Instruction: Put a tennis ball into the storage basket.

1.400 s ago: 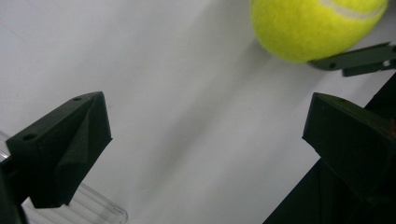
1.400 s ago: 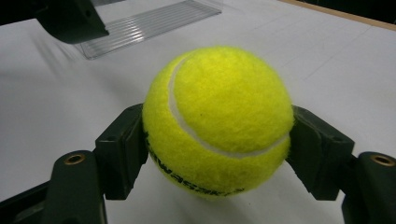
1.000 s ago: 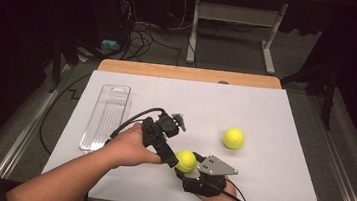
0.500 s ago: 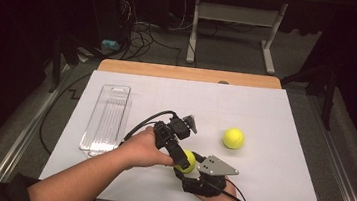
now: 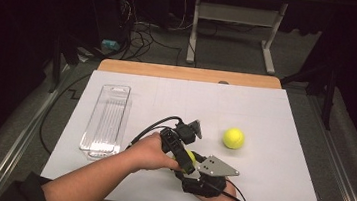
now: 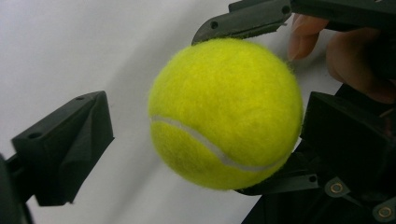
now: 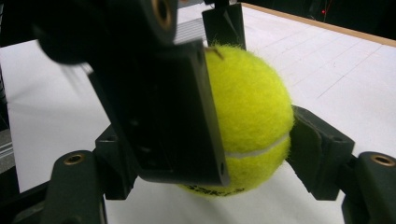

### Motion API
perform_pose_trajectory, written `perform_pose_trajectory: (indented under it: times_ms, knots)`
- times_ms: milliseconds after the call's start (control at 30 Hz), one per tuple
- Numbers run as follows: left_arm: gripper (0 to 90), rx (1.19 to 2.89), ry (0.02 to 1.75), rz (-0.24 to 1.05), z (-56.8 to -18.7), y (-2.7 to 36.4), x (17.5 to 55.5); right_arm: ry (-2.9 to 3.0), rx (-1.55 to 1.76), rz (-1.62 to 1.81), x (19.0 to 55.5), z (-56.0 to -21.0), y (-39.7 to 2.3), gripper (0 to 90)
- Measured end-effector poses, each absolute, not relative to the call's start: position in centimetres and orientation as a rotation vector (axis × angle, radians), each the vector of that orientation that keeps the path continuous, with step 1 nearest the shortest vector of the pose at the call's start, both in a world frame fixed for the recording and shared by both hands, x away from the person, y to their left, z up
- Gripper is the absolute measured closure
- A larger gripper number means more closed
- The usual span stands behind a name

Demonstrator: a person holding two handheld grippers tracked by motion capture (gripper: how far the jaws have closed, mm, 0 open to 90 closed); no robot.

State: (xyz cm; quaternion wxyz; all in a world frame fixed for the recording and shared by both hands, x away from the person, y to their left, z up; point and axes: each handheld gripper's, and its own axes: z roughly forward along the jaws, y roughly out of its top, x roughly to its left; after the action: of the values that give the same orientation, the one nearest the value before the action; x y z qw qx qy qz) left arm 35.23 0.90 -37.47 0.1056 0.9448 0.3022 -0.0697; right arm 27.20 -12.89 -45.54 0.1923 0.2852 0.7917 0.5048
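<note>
Both forearms are showing bare, with a dark sleeve (image 5: pixel 31 190) bunching at the near left. The left gripper (image 5: pixel 184 157) is looking matte black and blocky, a black cable (image 5: pixel 156 125) looping from it. The right gripper (image 5: pixel 190 166) is wearing a grey three-cornered plate (image 5: pixel 217 167) dotted with screws, brass-coloured screw heads (image 7: pixel 74 159) glinting in its black jaws.

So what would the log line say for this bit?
right hand-held gripper: shut on fuzzy yellow tennis ball | left hand-held gripper: jaws just closing around ball, one side not touching | second yellow tennis ball: loose on white tabletop
</note>
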Motion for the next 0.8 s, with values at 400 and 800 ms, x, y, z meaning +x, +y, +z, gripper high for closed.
perform_pose_trajectory:
  times_ms: [400, 800]
  knots:
    - [24.8, 2.756, 0.875, -0.257, -37.45, 0.95, 35.20, 2.211, 0.810, 1.399, 27.33, -45.58, -12.97, 27.6]
    - [26.3, 2.761, 0.878, -0.224, -37.26, 0.71, 35.08, 2.203, 0.808, 1.420, 27.51, -45.68, -13.12, 25.8]
